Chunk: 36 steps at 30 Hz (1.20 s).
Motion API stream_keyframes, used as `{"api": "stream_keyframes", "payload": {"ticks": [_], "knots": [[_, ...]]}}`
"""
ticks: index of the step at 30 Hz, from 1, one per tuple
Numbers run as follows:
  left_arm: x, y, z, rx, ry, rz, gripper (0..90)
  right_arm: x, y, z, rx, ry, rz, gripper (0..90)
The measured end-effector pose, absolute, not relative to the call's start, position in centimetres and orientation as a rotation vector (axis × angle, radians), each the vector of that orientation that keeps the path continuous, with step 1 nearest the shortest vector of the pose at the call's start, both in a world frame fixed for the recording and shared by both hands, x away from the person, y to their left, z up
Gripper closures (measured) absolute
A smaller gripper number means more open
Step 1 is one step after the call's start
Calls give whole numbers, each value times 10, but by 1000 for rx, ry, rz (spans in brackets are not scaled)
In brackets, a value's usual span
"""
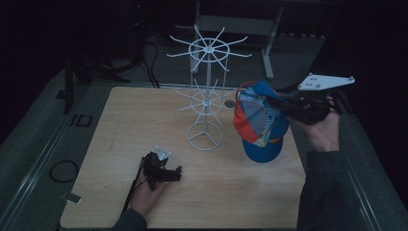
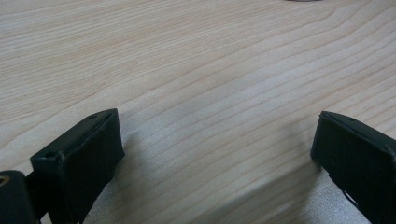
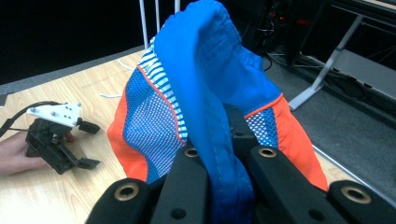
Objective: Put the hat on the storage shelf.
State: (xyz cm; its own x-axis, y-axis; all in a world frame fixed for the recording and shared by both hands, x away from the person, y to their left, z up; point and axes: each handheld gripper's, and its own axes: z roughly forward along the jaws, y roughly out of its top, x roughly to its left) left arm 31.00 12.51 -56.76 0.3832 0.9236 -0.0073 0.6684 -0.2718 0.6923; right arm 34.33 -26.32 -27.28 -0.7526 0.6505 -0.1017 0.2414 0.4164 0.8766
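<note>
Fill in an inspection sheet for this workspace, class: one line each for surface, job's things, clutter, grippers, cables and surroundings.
Surface: light wooden table, bare grain under the left jaws.
Job's things: white wire rack upright mid-table; blue and orange cap held off the table, right of the rack.
Clutter: nothing seen.
Grippers: left gripper open, low on the table; right gripper shut on the cap's fabric.
Cables: black cable trailing from the left gripper.
Surroundings: dark room, grey floor, metal frame legs behind.

no writing, label, brand, number or sign can be read anywhere in these pictures.
</note>
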Motion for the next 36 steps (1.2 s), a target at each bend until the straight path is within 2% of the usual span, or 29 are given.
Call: {"api": "stream_keyframes", "payload": {"ticks": [36], "knots": [[311,123,-567,2041,1355,537,26,339,-276,-237,718,2161,1390,888]]}}
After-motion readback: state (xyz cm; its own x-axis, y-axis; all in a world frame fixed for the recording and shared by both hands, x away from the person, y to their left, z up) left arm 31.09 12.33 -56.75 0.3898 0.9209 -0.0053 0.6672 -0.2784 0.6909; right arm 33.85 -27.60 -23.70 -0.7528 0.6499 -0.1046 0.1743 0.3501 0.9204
